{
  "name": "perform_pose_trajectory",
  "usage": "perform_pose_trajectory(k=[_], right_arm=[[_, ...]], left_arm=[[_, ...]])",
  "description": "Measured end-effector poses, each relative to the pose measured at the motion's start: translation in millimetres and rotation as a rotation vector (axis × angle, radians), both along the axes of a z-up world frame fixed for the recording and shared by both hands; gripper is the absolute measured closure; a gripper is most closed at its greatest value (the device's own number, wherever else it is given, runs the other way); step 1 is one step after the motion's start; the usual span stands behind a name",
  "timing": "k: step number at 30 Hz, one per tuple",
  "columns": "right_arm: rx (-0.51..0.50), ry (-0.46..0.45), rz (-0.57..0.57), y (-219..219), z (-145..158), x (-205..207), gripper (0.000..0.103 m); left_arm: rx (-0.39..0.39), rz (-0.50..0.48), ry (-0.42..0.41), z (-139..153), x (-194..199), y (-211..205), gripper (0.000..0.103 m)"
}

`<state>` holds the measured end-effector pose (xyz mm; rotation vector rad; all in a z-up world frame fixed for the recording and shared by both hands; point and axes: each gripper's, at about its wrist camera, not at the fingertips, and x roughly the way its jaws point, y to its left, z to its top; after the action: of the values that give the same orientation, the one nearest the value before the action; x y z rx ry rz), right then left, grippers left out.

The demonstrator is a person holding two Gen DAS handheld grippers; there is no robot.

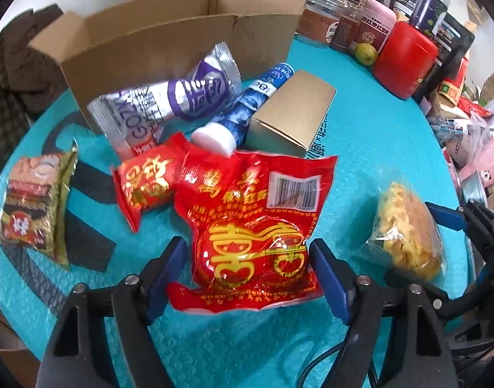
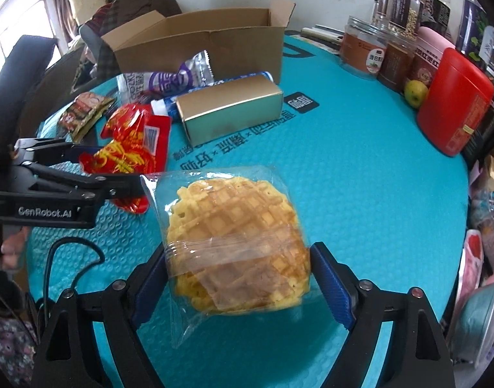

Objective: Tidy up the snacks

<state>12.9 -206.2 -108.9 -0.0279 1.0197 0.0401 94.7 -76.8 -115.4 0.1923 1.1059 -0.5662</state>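
- Left gripper [image 1: 247, 278] is squeezing the red packet [image 1: 253, 226] on the teal mat [image 1: 376, 148].
- Right gripper [image 2: 238, 286] is pinching the bagged waffle [image 2: 237, 236].
- Gold box [image 1: 292, 116], bottle [image 1: 237, 116] and more packets are crowding before the cardboard box [image 1: 169, 48].
- Its inside is hidden.

We find the teal mat [image 2: 360, 168] bare on the right side, between the gold box [image 2: 230, 106] and the red tin [image 2: 453, 100]; a gripper could pass there. The carton [image 2: 198, 42] stands open at the far edge, but its front is blocked by the silver pack [image 1: 169, 103], the blue tube [image 1: 247, 106] and the gold box. Jars [image 2: 363, 48] line the right rim. On the left, red packs [image 1: 247, 223] and a green pack [image 1: 36, 207] crowd the mat.
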Motion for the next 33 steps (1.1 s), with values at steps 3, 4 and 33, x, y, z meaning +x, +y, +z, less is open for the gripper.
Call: perform_pose_trajectory(k=[3, 4, 33], right_arm=[[-0.023, 0.014, 0.0, 0, -4, 5, 0.009], [-0.037, 0.018, 0.007, 1, -6, 7, 0.007], [-0.019, -0.045, -0.027, -7, -4, 4, 0.026]], left_arm=[[0.036, -0.021, -0.015, -3, -2, -7, 0.019], [0.057, -0.031, -0.024, -4, -3, -11, 0.018], [0.022, 0.013, -0.094, -5, -7, 9, 0.032]])
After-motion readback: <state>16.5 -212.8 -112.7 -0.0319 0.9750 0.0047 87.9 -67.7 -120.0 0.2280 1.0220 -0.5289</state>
